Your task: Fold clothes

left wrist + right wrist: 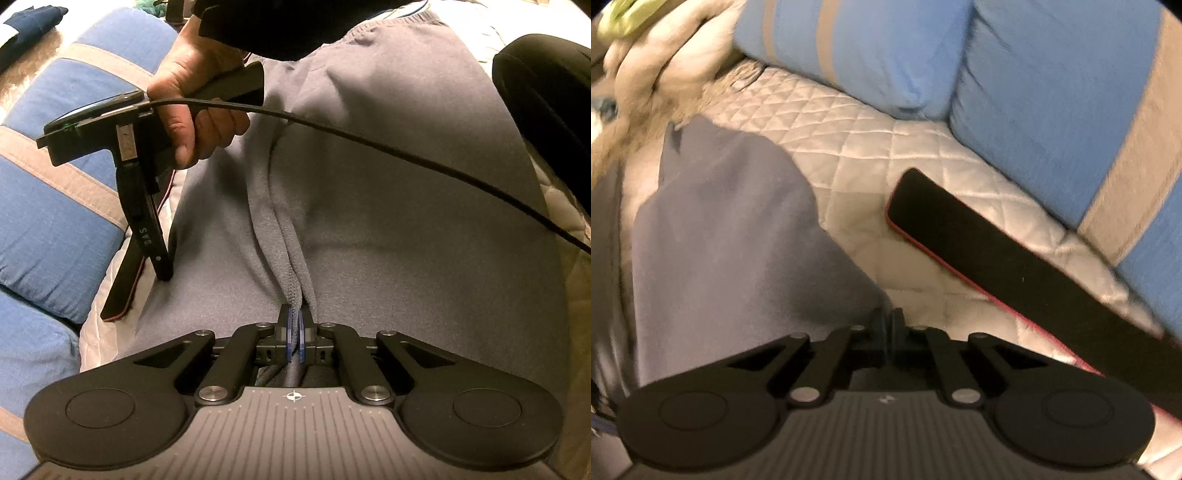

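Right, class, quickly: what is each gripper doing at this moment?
Left gripper: shut on a pinched ridge of the grey garment.
Right gripper: shut at the garment's edge; whether it holds cloth cannot be told.

Warm indoor light, right view motion-blurred, fisheye bending, dark corners

A quilted white cover point(871, 155), stitched in diamonds, is spreading across the bed or couch that is carrying everything. A grey fleece garment point(388, 192) is lying spread over it. Beside the garment, a flat black strip with a red edge point(997, 258) is resting on the quilting. Blue cushions with beige stripes point(1034, 110) are sitting along the cover's far edge.
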Motion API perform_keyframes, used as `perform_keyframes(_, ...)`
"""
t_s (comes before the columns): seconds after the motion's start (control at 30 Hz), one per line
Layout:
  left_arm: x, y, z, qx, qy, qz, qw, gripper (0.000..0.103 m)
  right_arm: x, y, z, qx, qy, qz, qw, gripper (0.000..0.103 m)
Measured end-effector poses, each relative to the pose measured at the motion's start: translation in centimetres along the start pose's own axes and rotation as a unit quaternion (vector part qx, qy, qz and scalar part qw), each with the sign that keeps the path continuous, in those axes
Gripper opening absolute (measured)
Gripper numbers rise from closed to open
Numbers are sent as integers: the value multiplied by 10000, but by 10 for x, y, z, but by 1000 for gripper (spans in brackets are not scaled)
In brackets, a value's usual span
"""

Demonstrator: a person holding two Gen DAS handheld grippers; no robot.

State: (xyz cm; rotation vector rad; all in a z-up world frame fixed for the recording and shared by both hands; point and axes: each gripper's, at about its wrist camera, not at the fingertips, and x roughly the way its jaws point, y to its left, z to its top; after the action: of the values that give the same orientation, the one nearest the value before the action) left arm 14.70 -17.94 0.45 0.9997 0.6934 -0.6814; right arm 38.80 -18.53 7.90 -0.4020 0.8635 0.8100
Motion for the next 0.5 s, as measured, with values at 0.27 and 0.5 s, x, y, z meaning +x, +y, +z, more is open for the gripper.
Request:
perform_keyframes(0.27, 10, 16, 1, -133, 15, 775, 9969, 3, -28, 6, 22, -351, -1236, -1518, 9800, 2)
perform_keyframes(0.5, 48, 9, -1, 278, 278, 1197, 9920, 3, 5, 10, 22, -627, -917, -2003, 9734, 2)
